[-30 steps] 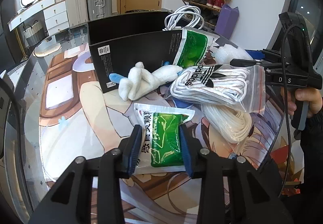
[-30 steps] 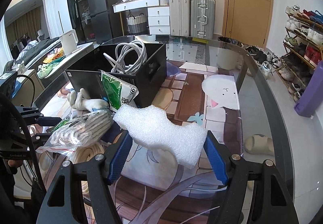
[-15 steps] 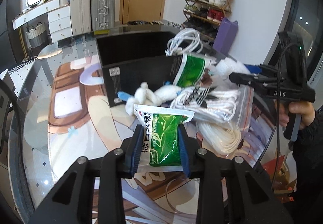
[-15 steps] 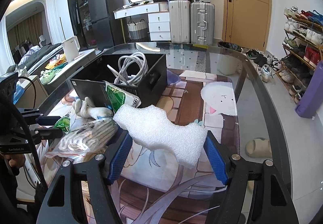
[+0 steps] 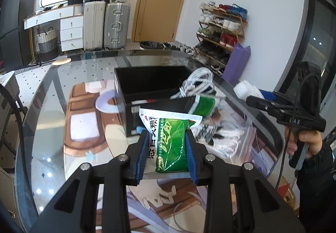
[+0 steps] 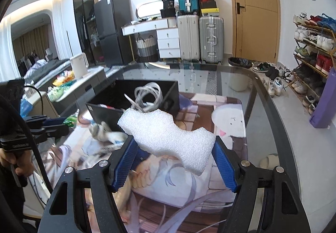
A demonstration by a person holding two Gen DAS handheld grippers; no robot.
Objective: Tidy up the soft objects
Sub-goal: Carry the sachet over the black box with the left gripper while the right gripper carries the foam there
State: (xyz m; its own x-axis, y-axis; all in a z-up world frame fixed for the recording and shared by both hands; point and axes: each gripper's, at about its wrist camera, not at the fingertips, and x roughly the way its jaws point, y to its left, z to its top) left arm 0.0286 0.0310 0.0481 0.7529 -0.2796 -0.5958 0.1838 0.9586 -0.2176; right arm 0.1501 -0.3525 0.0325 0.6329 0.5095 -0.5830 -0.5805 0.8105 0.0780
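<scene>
Now both loads hang clear of the table: the left gripper (image 5: 167, 152) pinches the green packet (image 5: 171, 145) with narrow jaws, and the right gripper (image 6: 174, 161), spread wider, clamps the white foam piece (image 6: 170, 135). The black box (image 5: 151, 88) sits at twelve o'clock; clearing its near wall before letting go seems wise, packet on the empty left side, away from the white cable (image 5: 197, 84).

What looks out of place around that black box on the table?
A second green packet leans askew against the black box, half over its rim. A white cable coil bulges out above the box's edge. Socks in a clear bag lie loose beside it.
</scene>
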